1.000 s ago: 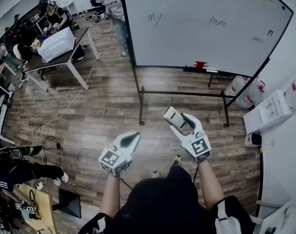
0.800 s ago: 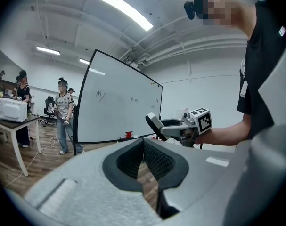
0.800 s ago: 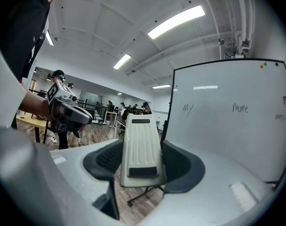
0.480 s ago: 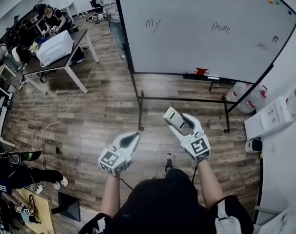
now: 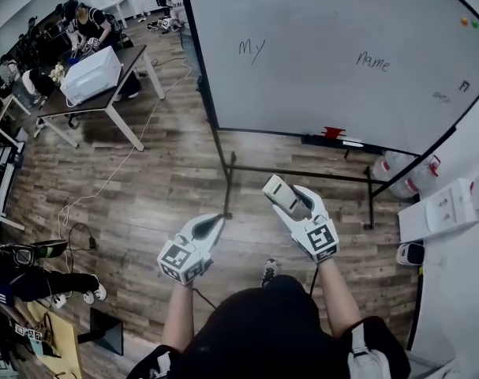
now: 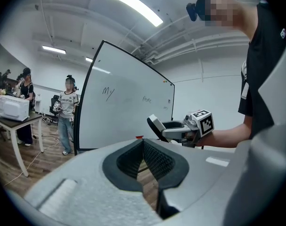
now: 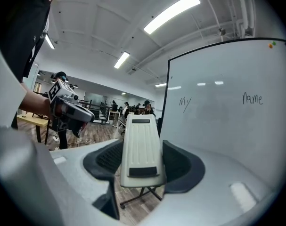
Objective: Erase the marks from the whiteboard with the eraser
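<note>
A large whiteboard (image 5: pixel 334 46) on a black wheeled stand fills the upper right of the head view. It carries the handwritten words "My" (image 5: pixel 251 50) and "name" (image 5: pixel 374 60); the right gripper view shows both words too, "My" (image 7: pixel 185 101) and "name" (image 7: pixel 252 98). My right gripper (image 5: pixel 287 200) is shut on the white eraser (image 5: pixel 280 193), held in the air short of the board, with the eraser (image 7: pixel 140 147) upright between the jaws. My left gripper (image 5: pixel 210 227) is shut and empty, lower and to the left.
A red object (image 5: pixel 331 132) and a marker sit on the board's tray. The stand's legs (image 5: pixel 226 181) spread over wooden floor. Tables with a white box (image 5: pixel 89 71) and seated people are at the left. Water jugs (image 5: pixel 428 170) and white cases lie at the right.
The whiteboard has drawn nearer and larger in the head view as the person walks toward it. Both grippers keep their pose; the eraser stays held.
</note>
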The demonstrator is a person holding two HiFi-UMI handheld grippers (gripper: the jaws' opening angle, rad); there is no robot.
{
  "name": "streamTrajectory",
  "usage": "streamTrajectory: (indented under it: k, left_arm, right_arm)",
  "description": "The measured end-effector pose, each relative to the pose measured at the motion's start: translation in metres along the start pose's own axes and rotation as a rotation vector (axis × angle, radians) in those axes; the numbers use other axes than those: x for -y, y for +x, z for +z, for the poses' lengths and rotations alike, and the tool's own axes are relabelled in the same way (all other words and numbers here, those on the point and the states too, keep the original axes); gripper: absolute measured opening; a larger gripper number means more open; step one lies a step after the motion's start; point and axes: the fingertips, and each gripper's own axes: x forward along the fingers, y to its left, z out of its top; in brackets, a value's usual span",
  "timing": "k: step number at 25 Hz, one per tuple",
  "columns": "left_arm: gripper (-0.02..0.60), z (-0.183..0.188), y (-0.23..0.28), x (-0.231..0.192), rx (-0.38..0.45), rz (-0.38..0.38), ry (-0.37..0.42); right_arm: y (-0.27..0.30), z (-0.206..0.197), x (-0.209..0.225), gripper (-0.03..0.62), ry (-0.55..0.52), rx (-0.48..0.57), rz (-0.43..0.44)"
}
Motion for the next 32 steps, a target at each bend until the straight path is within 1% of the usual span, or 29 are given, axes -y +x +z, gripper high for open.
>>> streamTrajectory:
  k: [8,11,16,19,22,25,28,30,32]
  left_arm:
    - [0.012,0.009,0.057,-0.030,0.010,0.064,-0.015]
    - [0.012,0.013,0.073,-0.038,0.007,0.090,-0.026]
    - [0.012,0.014,0.093,-0.056,0.029,0.118,-0.028]
    - [0.012,0.013,0.102,-0.064,0.007,0.117,-0.044]
    - [0.012,0.017,0.108,-0.081,0.016,0.110,-0.043]
    - [0.012,0.024,0.116,-0.102,0.022,0.086,-0.032]
    - [0.012,0.030,0.123,-0.133,0.031,0.059,-0.034]
    - [0.012,0.034,0.128,-0.155,0.028,0.044,-0.043]
    - [0.012,0.043,0.134,-0.176,0.029,0.020,-0.033]
  right_arm:
    - [0.043,-0.005,0.060,0.262,-0.018,0.007,0.070]
    - [0.055,-0.008,0.077,0.262,-0.019,0.004,0.093]
    - [0.076,-0.012,0.101,0.261,-0.045,-0.007,0.122]
    - [0.087,-0.009,0.114,0.261,-0.045,0.004,0.107]
    - [0.103,0.000,0.122,0.261,-0.062,0.007,0.091]
    - [0.128,0.012,0.133,0.261,-0.139,-0.017,0.054]
    - [0.160,0.033,0.147,0.259,-0.219,-0.023,0.000]
    - [0.182,0.050,0.154,0.259,-0.252,-0.019,-0.027]
    - [0.202,0.066,0.166,0.259,-0.281,-0.009,-0.059]
